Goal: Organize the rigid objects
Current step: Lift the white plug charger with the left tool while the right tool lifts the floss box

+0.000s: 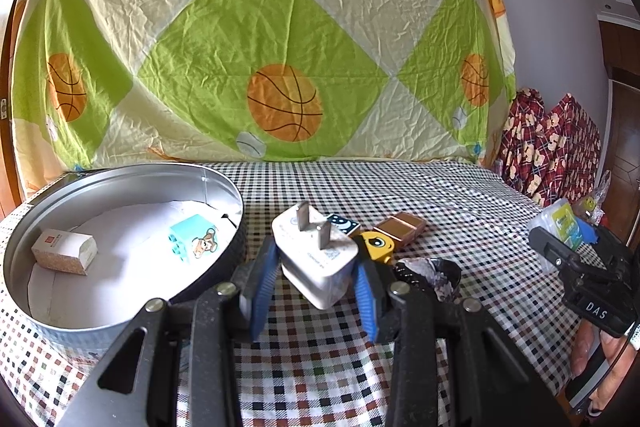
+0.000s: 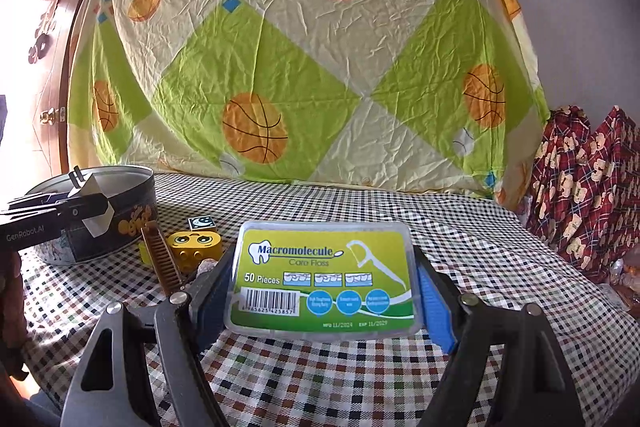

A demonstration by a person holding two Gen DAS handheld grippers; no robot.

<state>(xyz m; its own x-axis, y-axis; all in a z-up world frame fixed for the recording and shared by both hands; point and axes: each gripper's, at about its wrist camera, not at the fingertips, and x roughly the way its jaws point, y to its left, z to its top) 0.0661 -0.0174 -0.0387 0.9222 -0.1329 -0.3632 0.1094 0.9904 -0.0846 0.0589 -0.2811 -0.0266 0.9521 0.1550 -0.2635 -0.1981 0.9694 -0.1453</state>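
Note:
My left gripper (image 1: 316, 269) is shut on a white charger plug (image 1: 316, 259), prongs up, held just right of the round metal tin (image 1: 224, 187). Inside the tin lie a small beige box (image 1: 64, 251) and a teal block with a bear picture (image 1: 194, 237). My right gripper (image 2: 324, 287) is shut on a clear floss-pick box with a green label (image 2: 324, 275), held above the checked cloth. From the right wrist view, the left gripper (image 2: 90, 211) and its plug (image 2: 92, 203) show in front of the tin (image 2: 128, 195).
Loose on the checked tablecloth (image 1: 320, 367) lie a yellow face block (image 2: 194, 245), a brown comb (image 2: 162, 263), a small moon cube (image 2: 202, 223), a copper-coloured piece (image 1: 400, 227) and a dark stone (image 1: 428, 275). A patterned sheet hangs behind; red plaid fabric (image 2: 584, 187) is piled at right.

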